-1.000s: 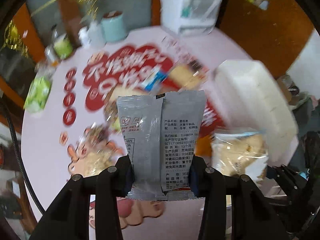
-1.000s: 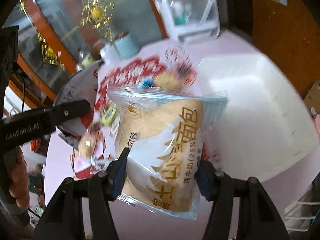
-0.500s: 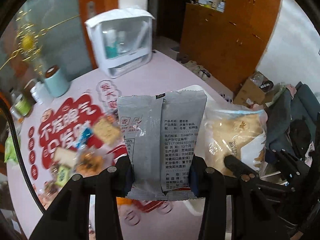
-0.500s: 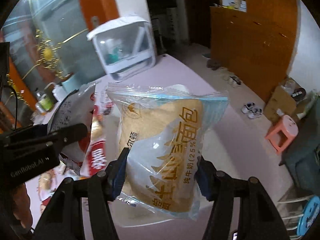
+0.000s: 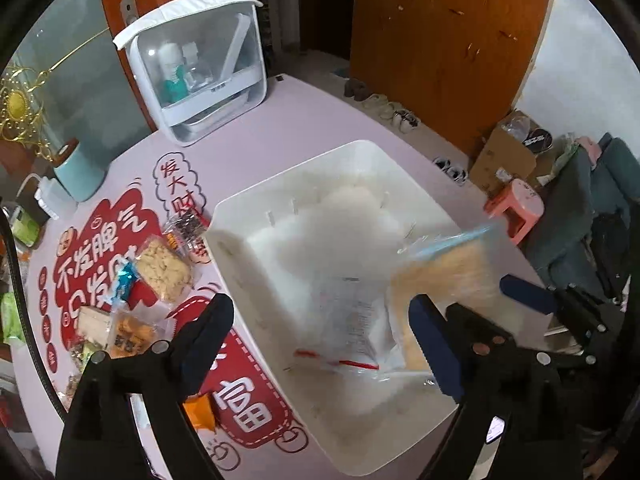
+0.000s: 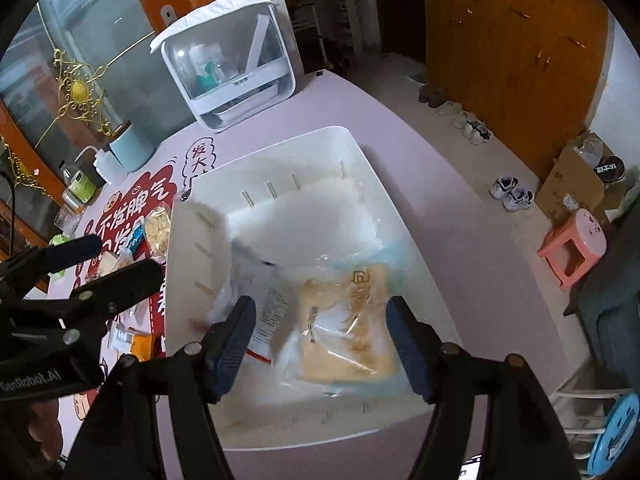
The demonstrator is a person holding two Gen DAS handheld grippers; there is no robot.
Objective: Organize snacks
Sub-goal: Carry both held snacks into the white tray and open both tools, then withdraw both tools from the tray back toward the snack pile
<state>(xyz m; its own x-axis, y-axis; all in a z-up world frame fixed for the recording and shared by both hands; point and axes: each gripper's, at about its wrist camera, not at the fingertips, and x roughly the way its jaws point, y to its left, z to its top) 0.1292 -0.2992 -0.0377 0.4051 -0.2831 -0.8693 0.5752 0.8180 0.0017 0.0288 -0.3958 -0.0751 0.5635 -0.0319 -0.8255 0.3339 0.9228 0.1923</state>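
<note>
A white plastic bin [image 5: 296,174] [image 6: 276,140] stands on the pink table. Both grippers hover open over it. My left gripper [image 5: 320,332] is empty; a blurred silver-white snack packet [image 5: 352,320] [image 6: 260,300] is in the bin below it. My right gripper [image 6: 320,332] is open above a clear bread packet [image 6: 352,320], which is in the bin. The bread packet shows blurred in the left wrist view [image 5: 448,272], beside the right gripper's fingers [image 5: 524,294]. The left gripper's fingers [image 6: 116,284] show at the left of the right wrist view.
Several loose snacks [image 5: 160,272] lie on the red-printed table mat left of the bin. A white lidded organizer box [image 5: 200,68] [image 6: 228,64], a teal canister [image 5: 78,176] and bottles stand at the back. The table edge, a pink stool [image 6: 576,248] and shoes lie to the right.
Both grippers have opened and let go of their packets, which have dropped into the white bin. Both views now look down into the bin.
</note>
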